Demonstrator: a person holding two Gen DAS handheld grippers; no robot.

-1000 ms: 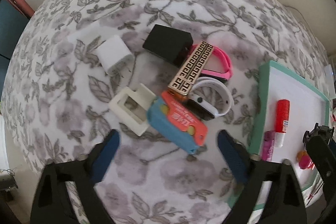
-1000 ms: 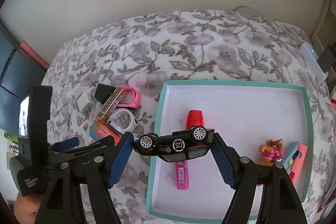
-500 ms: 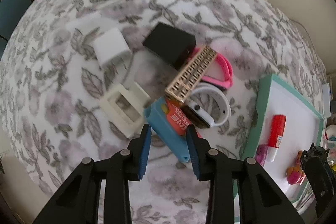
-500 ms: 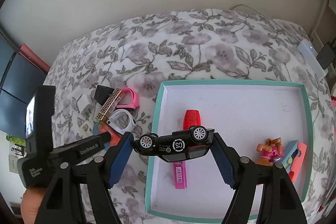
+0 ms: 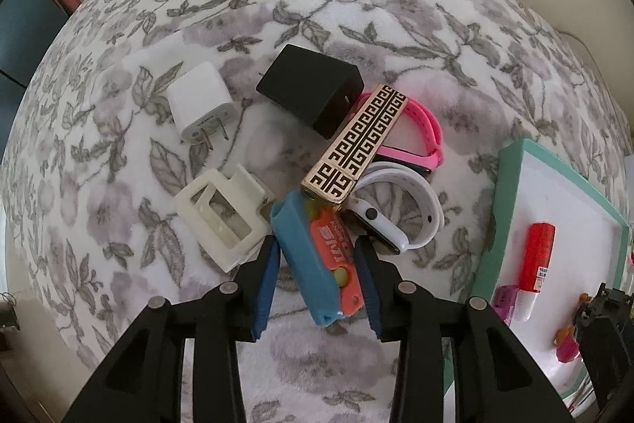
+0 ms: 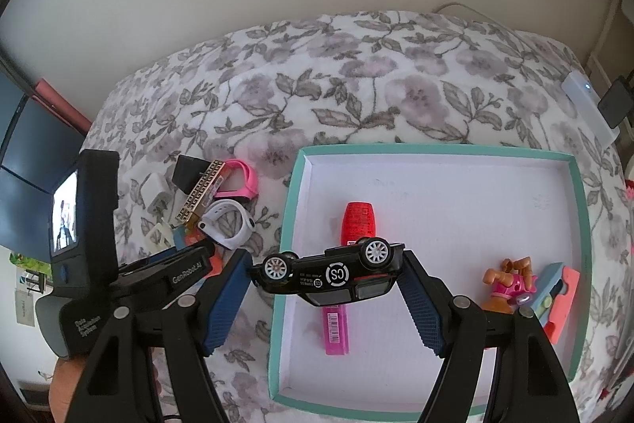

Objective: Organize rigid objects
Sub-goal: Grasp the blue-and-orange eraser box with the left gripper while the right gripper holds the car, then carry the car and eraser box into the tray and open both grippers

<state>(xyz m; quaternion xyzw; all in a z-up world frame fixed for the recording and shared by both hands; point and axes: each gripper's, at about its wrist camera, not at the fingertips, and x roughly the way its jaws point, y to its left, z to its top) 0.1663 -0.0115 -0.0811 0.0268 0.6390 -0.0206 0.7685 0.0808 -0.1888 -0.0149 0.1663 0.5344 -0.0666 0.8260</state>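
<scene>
My left gripper (image 5: 316,246) points down at a pile on the floral blanket. Its blue pads sit against both sides of a blue and orange case (image 5: 301,252), and the jaws are opening slightly with the case between them. The far end of the case lies under a gold patterned bar (image 5: 356,141). My right gripper (image 6: 324,260) is shut on a black toy car (image 6: 329,272). It holds the car upside down, wheels up, over the left part of a teal-rimmed white tray (image 6: 436,151).
In the tray lie a red glue stick (image 6: 358,221), a pink tube (image 6: 336,328), a small toy figure (image 6: 509,288) and a blue and orange block (image 6: 558,292). The pile holds a white charger (image 5: 200,102), black adapter (image 5: 313,90), cream frame (image 5: 222,217), pink band (image 5: 420,129) and white watch (image 5: 400,221).
My left gripper has come down onto the pile and closed from wide open around the blue and orange case. The right gripper and its car have not moved.
</scene>
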